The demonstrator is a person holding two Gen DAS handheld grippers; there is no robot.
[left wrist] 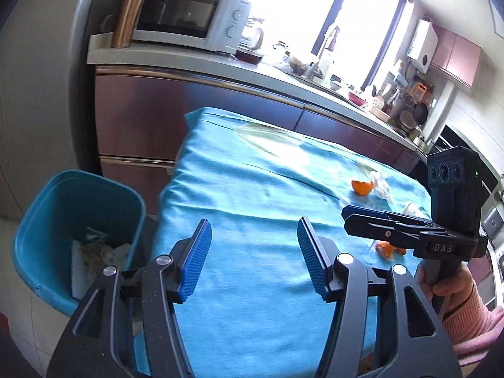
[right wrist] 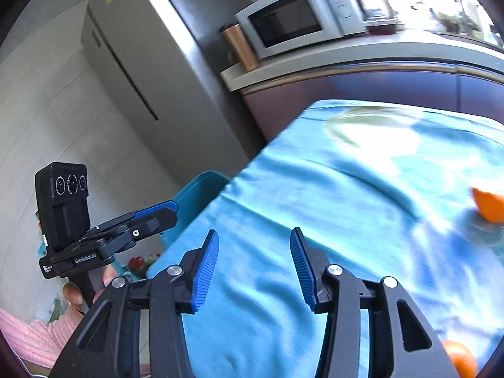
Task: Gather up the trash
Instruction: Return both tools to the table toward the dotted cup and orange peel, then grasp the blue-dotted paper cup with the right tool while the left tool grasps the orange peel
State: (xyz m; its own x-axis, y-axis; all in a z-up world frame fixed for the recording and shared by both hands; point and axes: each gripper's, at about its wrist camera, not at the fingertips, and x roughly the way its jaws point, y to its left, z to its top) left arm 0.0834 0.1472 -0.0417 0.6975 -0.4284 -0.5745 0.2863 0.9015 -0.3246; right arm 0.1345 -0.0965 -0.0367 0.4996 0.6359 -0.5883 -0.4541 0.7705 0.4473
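Observation:
My left gripper (left wrist: 253, 236) is open and empty above the near part of a table with a blue cloth (left wrist: 252, 189). A teal trash bin (left wrist: 63, 208) stands on the floor left of the table, with paper scraps inside. An orange peel (left wrist: 361, 186) and a clear wrapper (left wrist: 382, 186) lie on the far right of the cloth. Another peel piece (left wrist: 386, 249) lies under my right gripper (left wrist: 346, 214). In the right wrist view my right gripper (right wrist: 253, 249) is open and empty over the cloth (right wrist: 346, 204), with orange peel (right wrist: 489, 204) at the right and another piece (right wrist: 461, 357) at the lower right.
A kitchen counter (left wrist: 220, 63) runs behind the table with a microwave (left wrist: 186, 15), a copper canister (left wrist: 127, 17) and dishes. A glass plate (left wrist: 271, 138) lies at the cloth's far side. A grey fridge (right wrist: 132, 63) stands left. The bin's rim (right wrist: 201, 189) shows beside the table.

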